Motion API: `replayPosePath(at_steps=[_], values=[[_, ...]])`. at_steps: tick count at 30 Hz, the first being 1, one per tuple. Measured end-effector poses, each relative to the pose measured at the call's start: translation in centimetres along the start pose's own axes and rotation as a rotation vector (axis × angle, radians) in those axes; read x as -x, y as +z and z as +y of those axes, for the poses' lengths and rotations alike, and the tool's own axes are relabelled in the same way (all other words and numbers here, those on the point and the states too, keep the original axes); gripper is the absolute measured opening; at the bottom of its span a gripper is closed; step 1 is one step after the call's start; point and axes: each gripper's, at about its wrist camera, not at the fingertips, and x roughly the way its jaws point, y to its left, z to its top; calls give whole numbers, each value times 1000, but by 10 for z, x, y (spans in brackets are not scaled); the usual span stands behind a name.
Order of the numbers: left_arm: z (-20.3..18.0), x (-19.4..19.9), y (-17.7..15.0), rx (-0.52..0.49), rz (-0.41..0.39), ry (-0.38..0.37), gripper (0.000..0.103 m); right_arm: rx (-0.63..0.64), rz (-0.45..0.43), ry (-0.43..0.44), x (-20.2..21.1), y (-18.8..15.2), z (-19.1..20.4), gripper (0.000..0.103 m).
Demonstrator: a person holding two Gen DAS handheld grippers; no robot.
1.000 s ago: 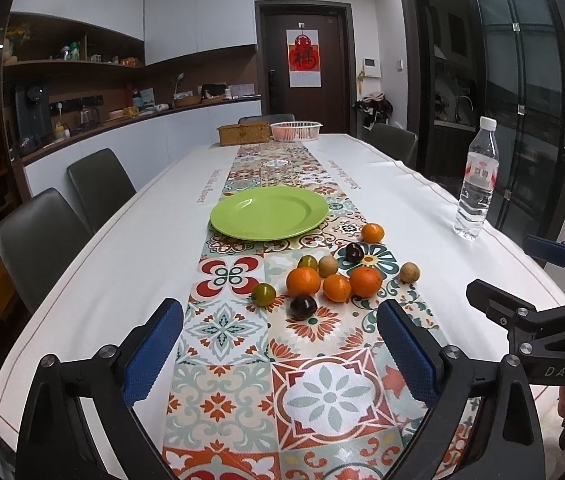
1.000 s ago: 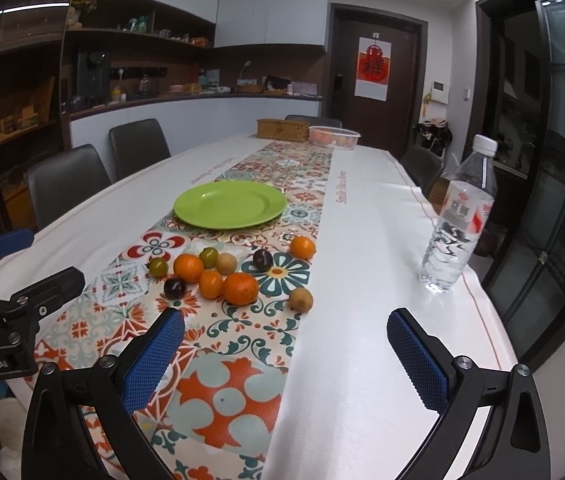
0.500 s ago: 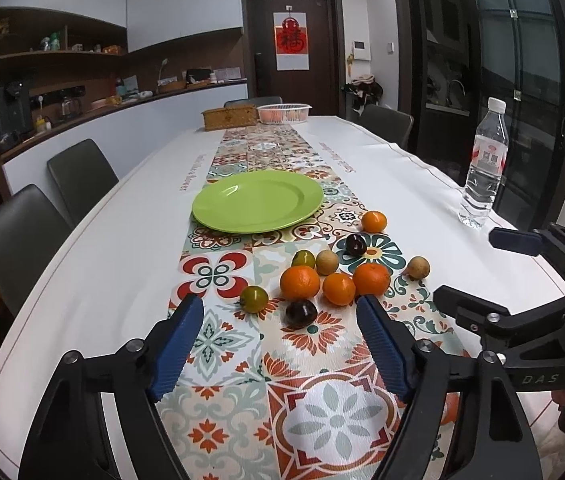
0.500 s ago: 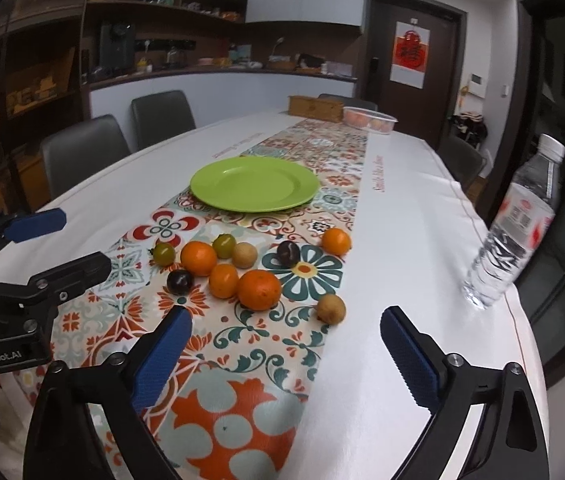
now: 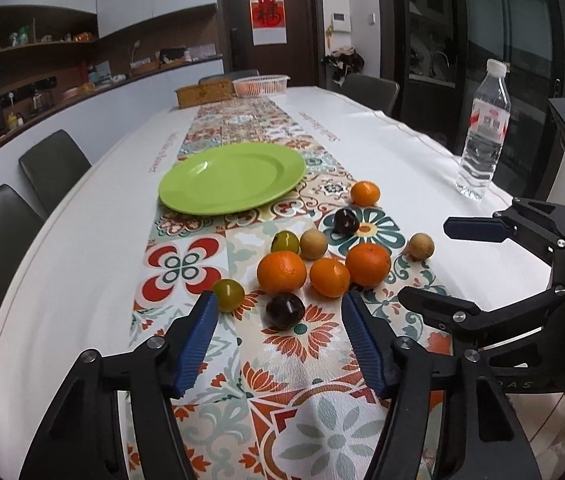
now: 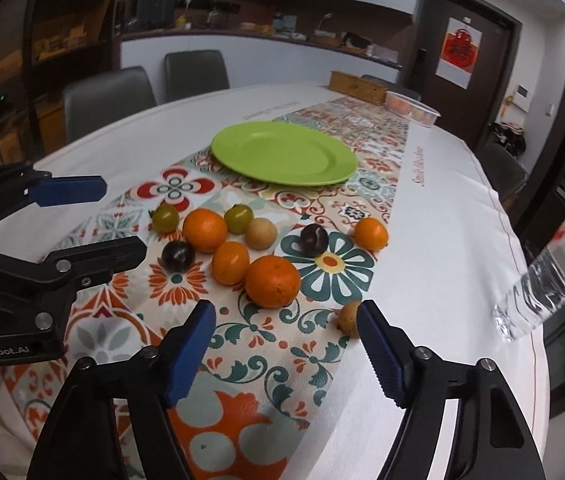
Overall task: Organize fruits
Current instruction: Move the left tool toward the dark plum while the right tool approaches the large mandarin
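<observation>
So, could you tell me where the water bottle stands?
In the left wrist view, the water bottle stands upright at the table's right edge, right of the plate.

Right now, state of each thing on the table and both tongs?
green plate: empty, flat on the runner
fruits: all loose on the runner, none plated
water bottle: upright, capped
left tongs: open, have just been closing, grip nothing
right tongs: open, have just been closing, grip nothing

A water bottle (image 5: pixel 482 136) stands near grey chairs (image 5: pixel 52 168) beside the table (image 5: pixel 82 280).
</observation>
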Motion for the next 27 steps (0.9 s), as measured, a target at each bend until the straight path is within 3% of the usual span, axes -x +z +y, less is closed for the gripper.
replayPosePath(at_steps=[14, 27], values=[[6, -40, -2, 16, 101, -35, 49, 21, 79, 65, -40, 2, -4, 58], [5, -56, 0, 18, 154, -58, 42, 38, 83, 101, -57, 9, -7, 53]])
